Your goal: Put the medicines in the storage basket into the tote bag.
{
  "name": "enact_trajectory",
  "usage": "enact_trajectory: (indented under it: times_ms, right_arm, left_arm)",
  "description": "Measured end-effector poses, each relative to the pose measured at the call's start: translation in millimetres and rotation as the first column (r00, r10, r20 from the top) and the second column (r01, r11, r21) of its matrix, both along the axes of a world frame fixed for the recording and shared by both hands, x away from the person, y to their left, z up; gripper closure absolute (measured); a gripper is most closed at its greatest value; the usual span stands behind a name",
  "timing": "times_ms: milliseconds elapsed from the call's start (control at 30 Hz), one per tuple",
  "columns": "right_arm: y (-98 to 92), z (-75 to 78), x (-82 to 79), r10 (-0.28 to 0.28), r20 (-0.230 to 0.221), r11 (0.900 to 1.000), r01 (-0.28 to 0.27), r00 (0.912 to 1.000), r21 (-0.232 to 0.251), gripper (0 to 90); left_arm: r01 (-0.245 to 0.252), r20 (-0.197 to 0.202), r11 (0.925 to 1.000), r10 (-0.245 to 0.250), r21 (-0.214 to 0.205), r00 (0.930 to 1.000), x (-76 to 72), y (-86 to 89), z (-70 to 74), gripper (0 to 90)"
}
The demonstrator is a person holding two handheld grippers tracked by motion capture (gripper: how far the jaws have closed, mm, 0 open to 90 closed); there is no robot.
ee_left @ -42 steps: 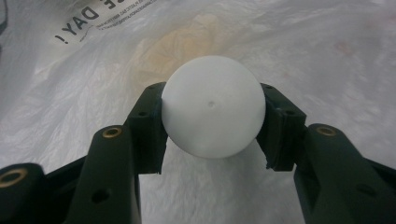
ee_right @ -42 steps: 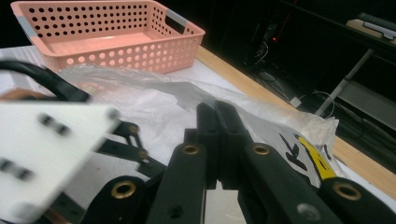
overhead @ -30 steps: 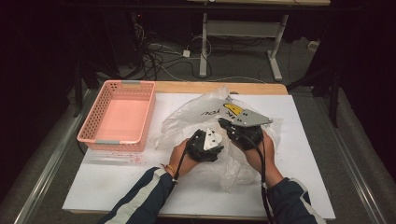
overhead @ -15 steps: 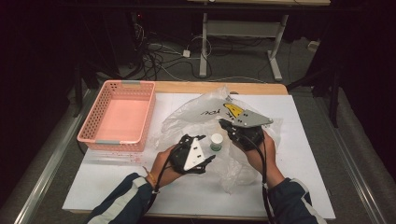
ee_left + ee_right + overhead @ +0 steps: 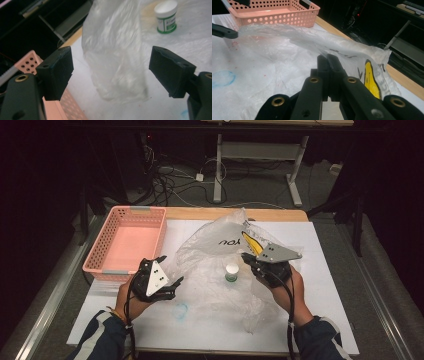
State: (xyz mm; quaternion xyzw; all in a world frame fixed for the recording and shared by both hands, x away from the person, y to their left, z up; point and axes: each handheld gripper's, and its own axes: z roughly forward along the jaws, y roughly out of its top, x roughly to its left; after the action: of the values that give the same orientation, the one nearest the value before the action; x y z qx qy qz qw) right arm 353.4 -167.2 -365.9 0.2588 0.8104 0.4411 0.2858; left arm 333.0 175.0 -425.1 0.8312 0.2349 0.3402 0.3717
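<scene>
Two claws — left claw wide, empty; right claw pinching the plastic bag beside a jar.

Clear bag between spread jaws

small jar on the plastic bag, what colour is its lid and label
White lid, green label with white print on the small jar; clearest in the left gripper view.

- The small jar's green label print is too blurred to read.
- The plastic bag's black lettering is partly folded under.
- The pink basket runs off the top edge.
</scene>
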Motion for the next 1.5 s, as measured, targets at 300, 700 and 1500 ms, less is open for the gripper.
enact_trajectory:
  times_ms: [300,700,1500]
  right_arm:
    - [-9.6,0.8,-8.6,0.007,0.011,1.0,-0.007,0.9999,-0.004,90.0]
    - [-11.6,-4.1,-13.6,-0.003,0.024,0.9993,0.004,0.9997,-0.037,61.1]
    - [-63.9,-70.6,-75.4,0.127,-0.197,0.9593,-0.171,0.972,-0.224,36.1]
  left_arm:
    - [0.017,-0.098,0.9994,-0.014,0.03,0.9951,20.8,-25.4,-16.3,19.6]
    - [0.015,-0.157,0.9996,-0.011,0.023,0.9876,34.2,-28.0,-22.5,79.8]
    - [0.036,-0.18,0.9991,-0.032,0.021,0.9832,31.9,-16.6,-20.5,87.9]
